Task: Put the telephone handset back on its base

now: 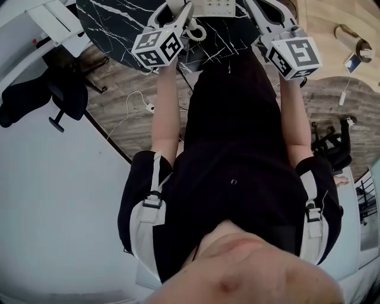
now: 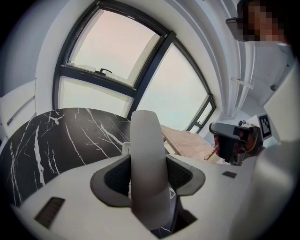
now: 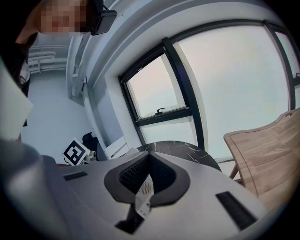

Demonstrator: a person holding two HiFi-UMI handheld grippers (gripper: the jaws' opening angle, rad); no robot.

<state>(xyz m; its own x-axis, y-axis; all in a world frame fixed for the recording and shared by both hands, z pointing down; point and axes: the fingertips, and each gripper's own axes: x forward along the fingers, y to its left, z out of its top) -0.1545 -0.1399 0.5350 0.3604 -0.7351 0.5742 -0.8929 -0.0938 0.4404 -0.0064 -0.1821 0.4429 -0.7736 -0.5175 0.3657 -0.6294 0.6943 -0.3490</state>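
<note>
My left gripper (image 2: 149, 180) is shut on the pale grey telephone handset (image 2: 146, 136), which stands upright between the dark pads (image 2: 115, 176). In the head view the left gripper (image 1: 176, 13) and the right gripper (image 1: 261, 12) reach over the black marble table (image 1: 119, 24), either side of the telephone base (image 1: 215, 6) and its coiled cord (image 1: 197, 31). My right gripper (image 3: 149, 176) has its jaws together with nothing held. A white part with speaker holes (image 3: 143, 194) shows through the slot below them.
A wooden chair (image 3: 267, 140) stands right of the table (image 3: 187, 150). A black office chair (image 1: 59, 89) and a white cable (image 1: 139, 104) are on the wooden floor at the left. Large windows lie beyond the table (image 2: 61, 136).
</note>
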